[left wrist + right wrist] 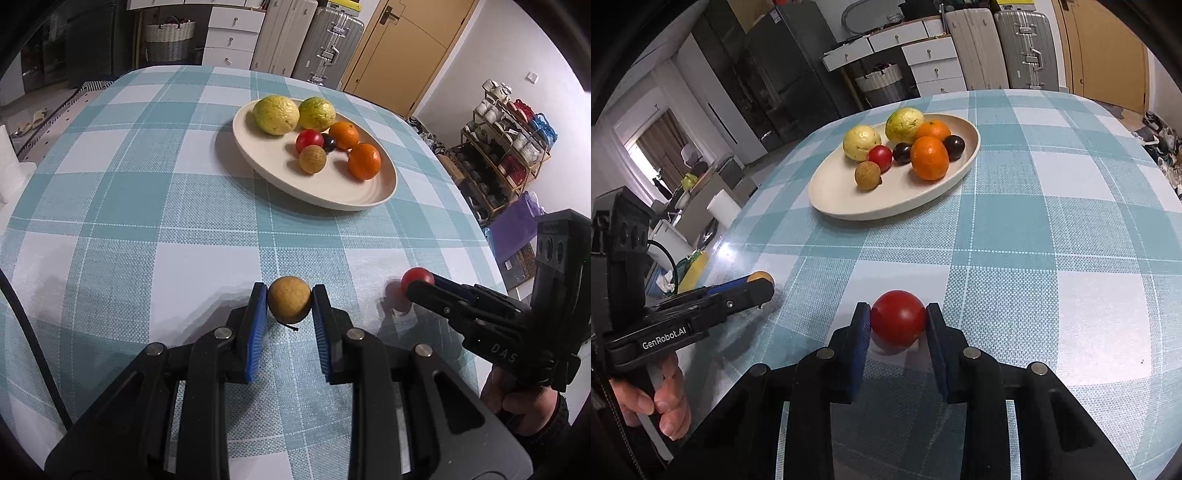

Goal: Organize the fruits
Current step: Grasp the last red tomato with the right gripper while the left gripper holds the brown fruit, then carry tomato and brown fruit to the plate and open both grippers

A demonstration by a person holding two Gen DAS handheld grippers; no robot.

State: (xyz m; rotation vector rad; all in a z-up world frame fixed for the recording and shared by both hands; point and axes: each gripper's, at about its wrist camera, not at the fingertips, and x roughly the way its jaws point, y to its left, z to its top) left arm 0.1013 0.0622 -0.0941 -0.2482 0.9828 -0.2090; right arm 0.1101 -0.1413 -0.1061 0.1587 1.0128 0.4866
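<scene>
My left gripper point(290, 301) is shut on a small tan-brown round fruit point(289, 298), held just above the checked tablecloth; its shadow falls below it. My right gripper point(898, 321) is shut on a red tomato-like fruit point(897, 323), also near the cloth. Each gripper shows in the other's view: the right gripper point(415, 284) with the red fruit point(416, 277), the left gripper point(764, 282) with the tan fruit point(759, 276). A cream oval plate point(373, 195) farther back holds two yellow-green guavas, two oranges, a red fruit, a tan fruit and dark plums.
The table has a teal-and-white checked cloth point(147, 221). Its right edge point(484, 236) drops to a shoe rack and bags. Behind the table stand suitcases, white drawers and a woven basket point(170, 38). A paper roll point(724, 208) stands off the table's left side.
</scene>
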